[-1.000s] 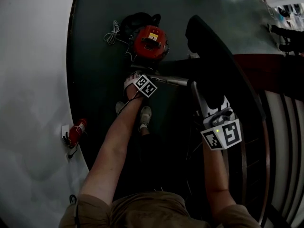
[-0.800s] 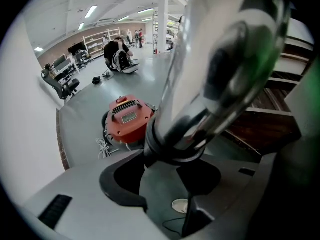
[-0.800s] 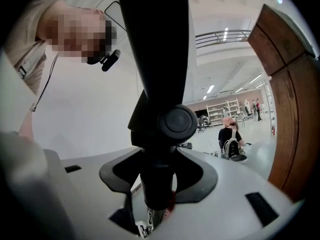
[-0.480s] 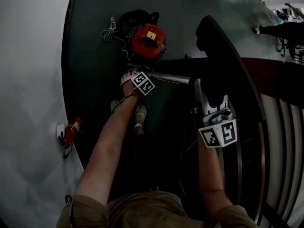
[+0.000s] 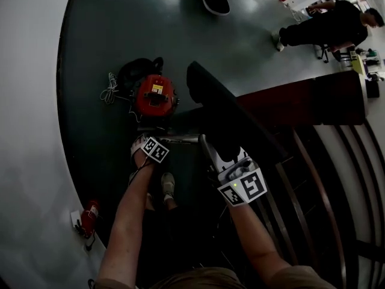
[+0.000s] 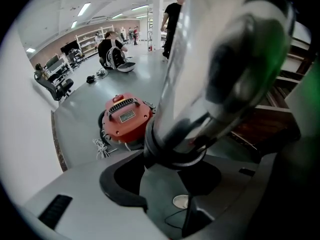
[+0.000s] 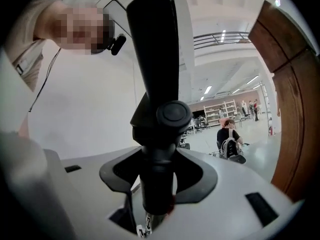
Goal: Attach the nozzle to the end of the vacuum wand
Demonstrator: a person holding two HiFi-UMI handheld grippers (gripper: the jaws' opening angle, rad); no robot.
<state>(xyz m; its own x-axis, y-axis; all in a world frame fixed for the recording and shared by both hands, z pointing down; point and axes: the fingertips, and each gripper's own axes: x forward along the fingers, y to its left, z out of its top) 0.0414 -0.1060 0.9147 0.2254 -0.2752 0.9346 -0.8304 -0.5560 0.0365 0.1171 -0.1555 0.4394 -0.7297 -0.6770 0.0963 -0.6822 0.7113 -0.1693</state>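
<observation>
My left gripper [image 5: 148, 147] points down and is shut on the shiny metal wand [image 6: 200, 69], just above its black collar [image 6: 172, 151]. In the head view the wand [image 5: 183, 138] runs level from that gripper toward the right one. The long black nozzle [image 5: 219, 110] is gripped by its neck in my right gripper [image 5: 231, 164]. In the right gripper view the nozzle [image 7: 155, 69] rises upright between the jaws. The nozzle's lower end sits close to the wand's right end; whether they touch is hidden. On the floor beyond the left gripper stands the red vacuum canister [image 5: 155, 95].
A wooden stair railing [image 5: 301, 161] curves along the right. The person's shoes [image 5: 167, 186] stand under the left arm. A red fire extinguisher [image 5: 89, 217] lies by the white wall. A coiled cable [image 5: 109, 86] lies beside the canister. A person [image 5: 328, 23] sits far right.
The head view has tilted, so everything sits lower and further left, with more of the far floor showing. Both grippers keep their holds and have hardly moved.
</observation>
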